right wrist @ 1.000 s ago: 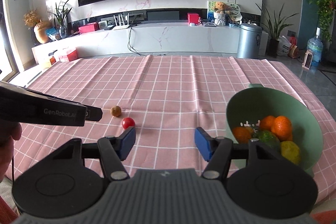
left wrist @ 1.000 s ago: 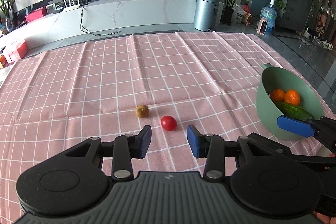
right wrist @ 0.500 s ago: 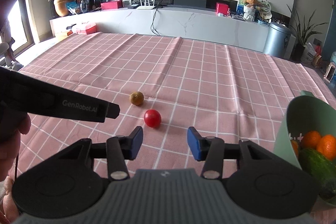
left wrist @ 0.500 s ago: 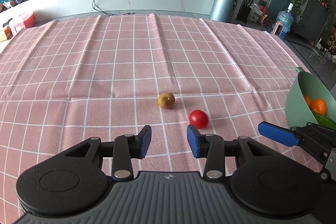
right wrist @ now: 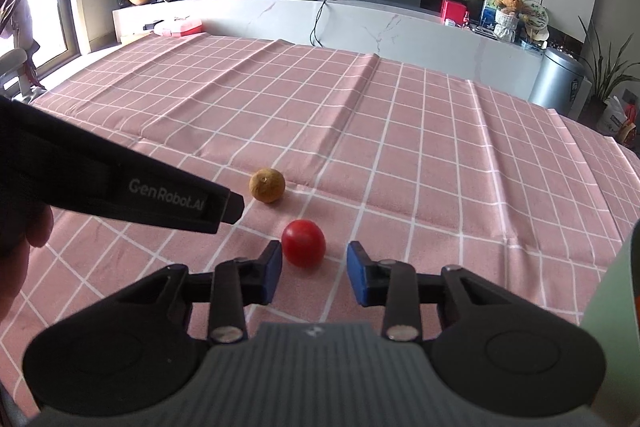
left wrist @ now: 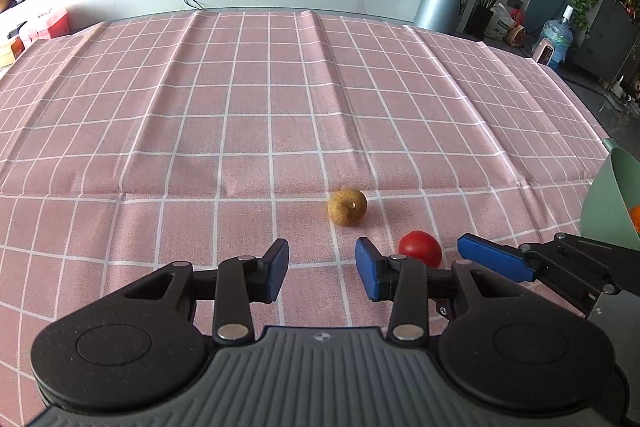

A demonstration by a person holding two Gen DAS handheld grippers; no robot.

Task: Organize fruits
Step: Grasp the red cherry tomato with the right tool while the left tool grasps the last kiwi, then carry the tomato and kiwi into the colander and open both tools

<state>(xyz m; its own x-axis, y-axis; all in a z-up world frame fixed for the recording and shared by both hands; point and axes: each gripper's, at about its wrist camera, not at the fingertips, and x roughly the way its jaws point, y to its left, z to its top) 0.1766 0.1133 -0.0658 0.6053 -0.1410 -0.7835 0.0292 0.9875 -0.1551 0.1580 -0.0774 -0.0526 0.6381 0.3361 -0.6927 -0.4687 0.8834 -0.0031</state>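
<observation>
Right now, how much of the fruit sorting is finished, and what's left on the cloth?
Partly done: the green bowl at the right edge already holds at least one orange fruit. In hand, nothing yet: the right gripper is open, with the red tomato just ahead between its fingers. The left gripper is also open and empty. Left to move: the tomato and the brown round fruit.

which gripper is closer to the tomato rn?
Right. The right gripper is open with the tomato just ahead of its fingertips, near the left one. The left gripper is open too, aimed left of it, toward the brown fruit.
</observation>
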